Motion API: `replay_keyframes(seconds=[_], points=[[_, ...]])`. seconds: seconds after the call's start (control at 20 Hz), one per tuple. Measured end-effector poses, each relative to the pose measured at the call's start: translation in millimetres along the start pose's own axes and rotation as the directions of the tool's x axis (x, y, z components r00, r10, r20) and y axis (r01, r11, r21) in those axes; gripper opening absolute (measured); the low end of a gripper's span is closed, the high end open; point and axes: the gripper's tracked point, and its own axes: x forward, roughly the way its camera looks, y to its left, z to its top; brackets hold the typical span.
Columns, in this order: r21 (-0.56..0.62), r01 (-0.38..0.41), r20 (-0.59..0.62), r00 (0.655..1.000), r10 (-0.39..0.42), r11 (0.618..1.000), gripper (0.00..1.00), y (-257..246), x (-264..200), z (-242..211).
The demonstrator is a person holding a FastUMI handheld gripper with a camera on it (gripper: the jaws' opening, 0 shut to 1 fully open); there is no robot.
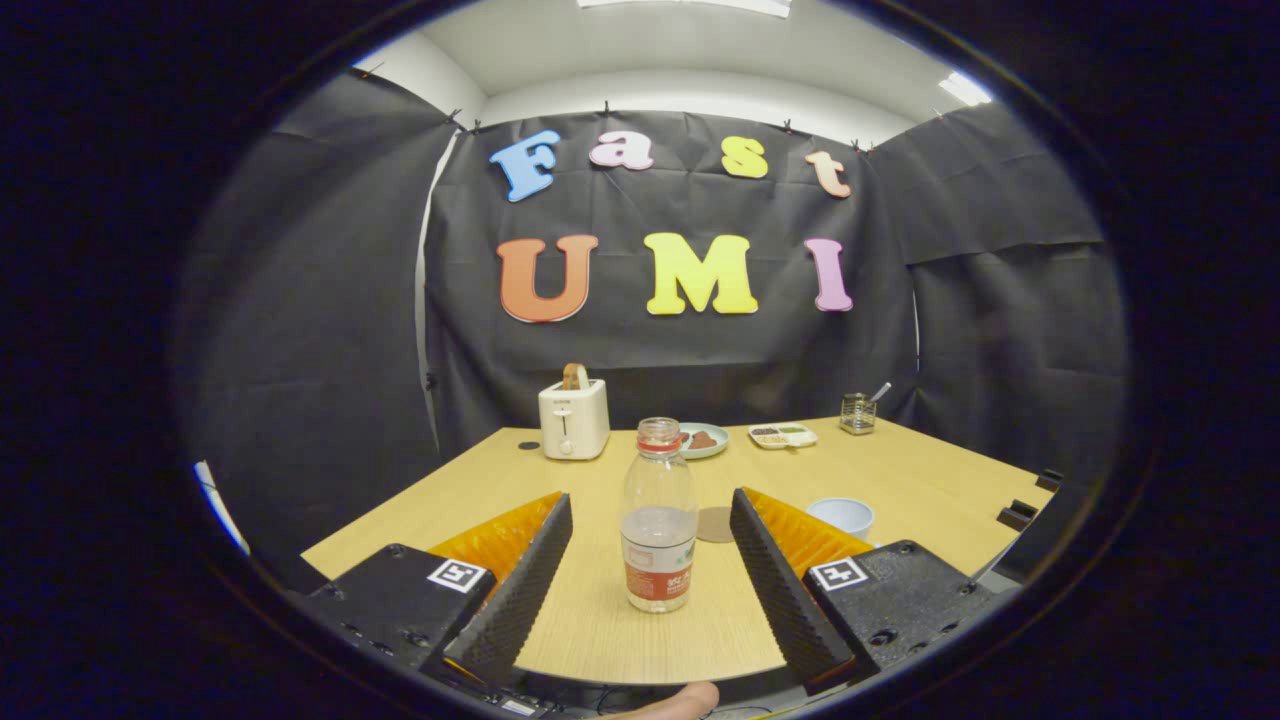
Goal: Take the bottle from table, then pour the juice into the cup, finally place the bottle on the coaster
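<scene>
A clear plastic bottle (pixel 658 515) with a red label, no cap and some liquid in its lower half stands upright on the wooden table (pixel 930 470). It is between my two fingers, with a gap on each side. My gripper (pixel 651 515) is open; its black ridged pads (pixel 528 580) flank the bottle without touching it. A round brown coaster (pixel 716 524) lies just behind the bottle to its right. A pale blue cup (pixel 841 516) sits beyond the right finger.
A white toaster (pixel 573 418) with a slice in it stands at the far left of the table. Near the back are a plate of food (pixel 703 440), a small divided tray (pixel 783 435) and a glass jar with a spoon (pixel 857 413). Black cloth walls surround the table.
</scene>
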Motion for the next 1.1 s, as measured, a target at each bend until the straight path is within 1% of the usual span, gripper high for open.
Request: replay_keyframes(seconds=[0.2, 0.4, 0.55, 0.65, 0.85, 0.9, 1.0, 1.05, 1.1], points=[[-0.031, 0.059, -0.007, 0.998, -0.059, 0.998, 1.00, -9, 25, -22], [-0.047, 0.067, -0.030, 0.997, -0.068, 0.997, 1.00, -6, 50, -43], [-0.039, 0.096, -0.012, 0.995, -0.096, 0.995, 1.00, -9, 64, -48], [-0.042, 0.088, -0.006, 0.996, -0.088, 0.995, 1.00, -5, 76, -52], [-0.098, 0.097, -0.026, 0.995, -0.100, 0.990, 1.00, -6, 104, -66], [-0.101, 0.093, -0.042, 0.994, -0.097, 0.991, 0.98, -4, 111, -73], [-0.093, 0.071, -0.047, 0.996, -0.075, 0.993, 0.88, 0, 116, -73], [-0.079, 0.060, -0.056, 0.996, -0.064, 0.995, 0.83, -1, 111, -74], [-0.066, 0.046, -0.054, 0.997, -0.049, 0.997, 0.80, 0, 108, -71]])
